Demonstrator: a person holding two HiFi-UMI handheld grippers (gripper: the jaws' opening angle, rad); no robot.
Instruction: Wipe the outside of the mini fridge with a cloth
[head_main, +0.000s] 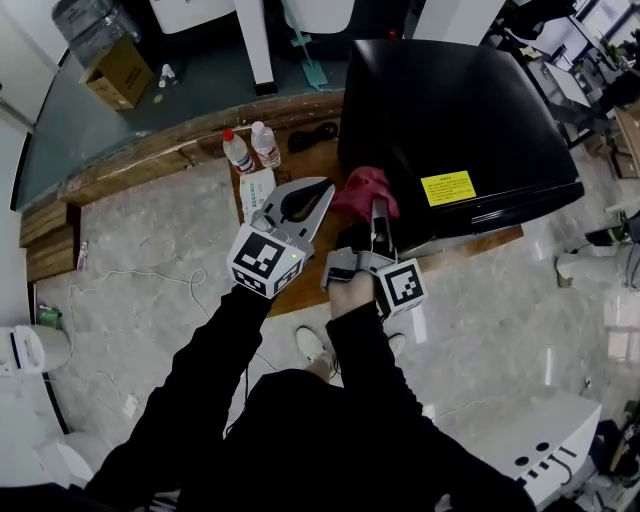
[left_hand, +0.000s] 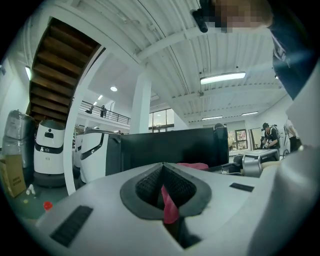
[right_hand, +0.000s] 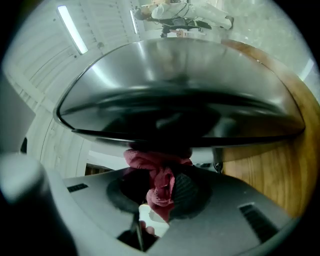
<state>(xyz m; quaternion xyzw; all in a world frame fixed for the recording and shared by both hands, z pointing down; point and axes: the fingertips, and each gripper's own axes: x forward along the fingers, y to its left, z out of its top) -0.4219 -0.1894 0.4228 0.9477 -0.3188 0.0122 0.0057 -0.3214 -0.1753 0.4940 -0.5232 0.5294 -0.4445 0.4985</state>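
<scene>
The black mini fridge (head_main: 450, 110) stands on a wooden table (head_main: 480, 246). A red cloth (head_main: 365, 190) is bunched against the fridge's near left corner. My right gripper (head_main: 380, 215) is shut on the red cloth (right_hand: 157, 175), right under the glossy fridge (right_hand: 175, 85). My left gripper (head_main: 322, 190) lies just left of the cloth with its tip touching it. In the left gripper view the left gripper (left_hand: 162, 170) is shut with a thin red strip of cloth between its pads. More of the cloth (left_hand: 192, 165) shows beyond the tip, in front of the fridge (left_hand: 170, 147).
Two water bottles (head_main: 250, 148) and a black cable (head_main: 312, 135) sit on the table left of the fridge. A cardboard box (head_main: 118, 72) lies on the floor beyond. White robots stand at the lower right (head_main: 540, 450) and far left (left_hand: 49, 150). The person's shoes (head_main: 318, 350) show below.
</scene>
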